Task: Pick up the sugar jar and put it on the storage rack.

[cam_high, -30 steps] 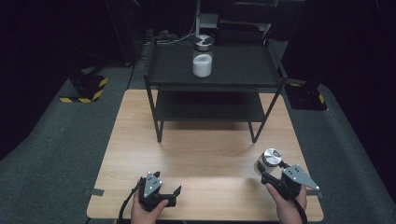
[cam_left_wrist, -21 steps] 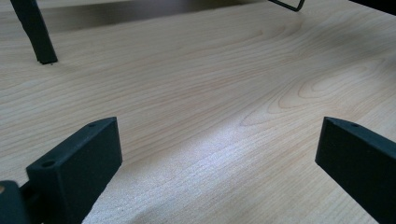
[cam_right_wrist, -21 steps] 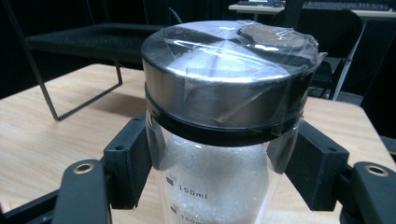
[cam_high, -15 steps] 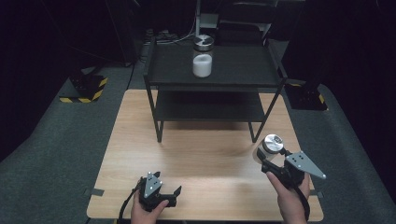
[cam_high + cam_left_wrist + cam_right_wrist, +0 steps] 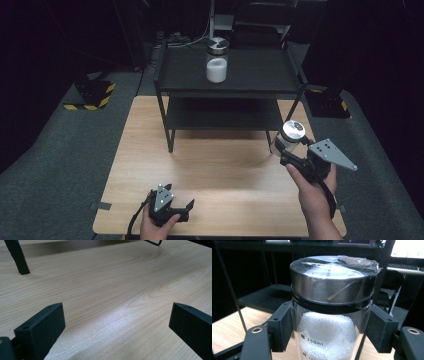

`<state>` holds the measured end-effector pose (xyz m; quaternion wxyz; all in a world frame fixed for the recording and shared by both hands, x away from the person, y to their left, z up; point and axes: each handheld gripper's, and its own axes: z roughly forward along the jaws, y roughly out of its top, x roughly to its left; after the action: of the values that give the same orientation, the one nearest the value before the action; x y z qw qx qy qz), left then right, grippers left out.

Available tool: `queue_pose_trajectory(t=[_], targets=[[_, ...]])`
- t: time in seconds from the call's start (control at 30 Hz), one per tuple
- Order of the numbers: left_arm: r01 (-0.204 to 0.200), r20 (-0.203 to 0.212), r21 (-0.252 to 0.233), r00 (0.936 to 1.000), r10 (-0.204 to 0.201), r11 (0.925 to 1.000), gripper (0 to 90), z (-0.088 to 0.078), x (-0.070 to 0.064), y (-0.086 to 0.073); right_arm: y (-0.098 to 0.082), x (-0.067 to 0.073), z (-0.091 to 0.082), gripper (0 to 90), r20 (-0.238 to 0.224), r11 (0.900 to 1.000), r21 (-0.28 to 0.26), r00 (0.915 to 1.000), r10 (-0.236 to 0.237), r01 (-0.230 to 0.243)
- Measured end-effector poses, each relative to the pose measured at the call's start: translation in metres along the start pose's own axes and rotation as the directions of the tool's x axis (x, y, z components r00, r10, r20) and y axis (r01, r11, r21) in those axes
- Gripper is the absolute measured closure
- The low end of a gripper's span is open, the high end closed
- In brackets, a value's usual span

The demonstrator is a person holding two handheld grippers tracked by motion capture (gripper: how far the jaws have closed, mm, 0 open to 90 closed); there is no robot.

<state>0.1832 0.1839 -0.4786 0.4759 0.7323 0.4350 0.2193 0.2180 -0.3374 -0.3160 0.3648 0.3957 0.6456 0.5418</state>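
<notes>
Right tongs (image 5: 286, 150) lifted, clamping jar (image 5: 290, 135) (silver lid) above wooden table (image 5: 220, 170); left tongs (image 5: 181, 210) gape empty

Far across my wooden worktop (image 5: 220, 170): black two-tier shelf (image 5: 260, 70), with a second lidded jar (image 5: 217, 62) upright on top.

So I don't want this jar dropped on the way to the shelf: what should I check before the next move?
1. Right gripper clamped on the held jar: ok.
2. Metal lid seated on it: ok, taped.
3. Jar upright: ok.
4. Free space on shelf top beside the other jar: ok.
5. Left gripper open and out of the way on the table: ok.
6. Firmness of grip: cannot tell.
</notes>
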Motion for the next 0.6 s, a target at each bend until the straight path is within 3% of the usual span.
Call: queue_pose_trajectory(t=[0.27,0.6], targets=[[0.002,0.005,-0.005,1.0,-0.002,1.0,0.7,0.0,0.001,-0.001,0.036,0.007,0.011,30.8,-0.005,1.0,-0.026,0.9999,-0.015,0.015],[0.006,0.006,-0.007,1.0,-0.006,1.0,0.7,-0.001,0.002,-0.001,0.062,0.009,0.025,30.9,-0.006,0.999,-0.05,0.9999,-0.015,0.015]])
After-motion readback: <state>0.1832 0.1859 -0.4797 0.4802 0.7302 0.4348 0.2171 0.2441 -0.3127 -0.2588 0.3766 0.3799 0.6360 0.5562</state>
